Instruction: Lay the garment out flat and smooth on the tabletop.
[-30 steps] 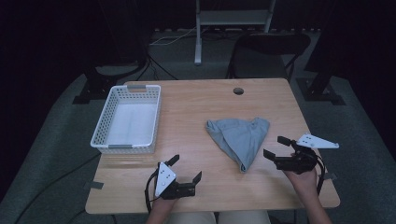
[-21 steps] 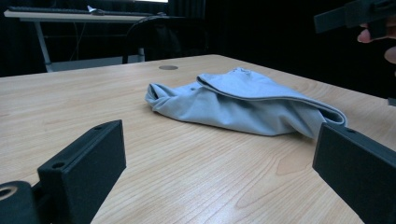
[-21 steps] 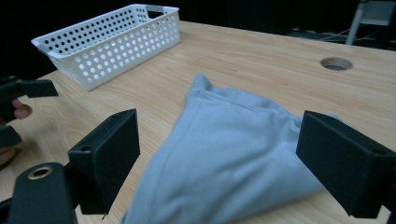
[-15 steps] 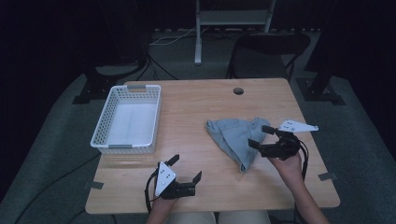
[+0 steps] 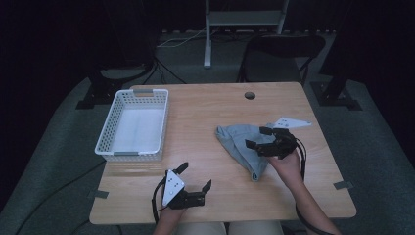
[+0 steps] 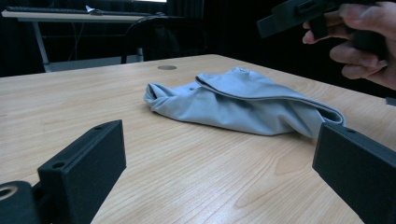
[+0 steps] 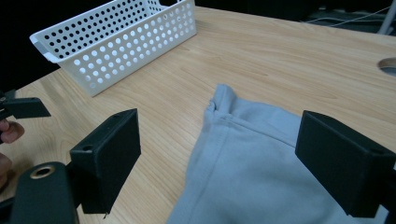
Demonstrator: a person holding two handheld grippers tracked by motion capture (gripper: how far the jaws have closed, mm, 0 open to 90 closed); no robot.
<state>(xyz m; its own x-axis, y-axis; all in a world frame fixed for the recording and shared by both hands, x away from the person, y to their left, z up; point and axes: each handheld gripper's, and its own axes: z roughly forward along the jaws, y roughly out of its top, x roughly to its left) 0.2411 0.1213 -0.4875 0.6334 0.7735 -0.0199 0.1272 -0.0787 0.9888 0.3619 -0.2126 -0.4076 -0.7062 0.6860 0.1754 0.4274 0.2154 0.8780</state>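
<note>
A crumpled light blue-grey cloth (image 5: 240, 142) lies right of the table's middle, and it also shows as the cloth (image 6: 243, 102) in the left gripper view and the cloth (image 7: 261, 172) in the right gripper view. My right gripper (image 5: 258, 137) hovers just above the cloth's right part, jaws wide apart and holding nothing; in its own view the right gripper (image 7: 233, 158) straddles the fabric. My left gripper (image 5: 195, 177) rests open near the table's front edge, left of the cloth, and the left gripper (image 6: 219, 168) has bare wood between its jaws.
A white perforated basket (image 5: 113, 144) stands at the table's left side, seen also as the basket (image 7: 116, 42). A round cable hole (image 5: 250, 95) sits near the far edge. A dark chair (image 5: 279, 54) stands behind the table.
My right gripper has moved left from the table's right edge to above the cloth. The left gripper has stayed in place.
</note>
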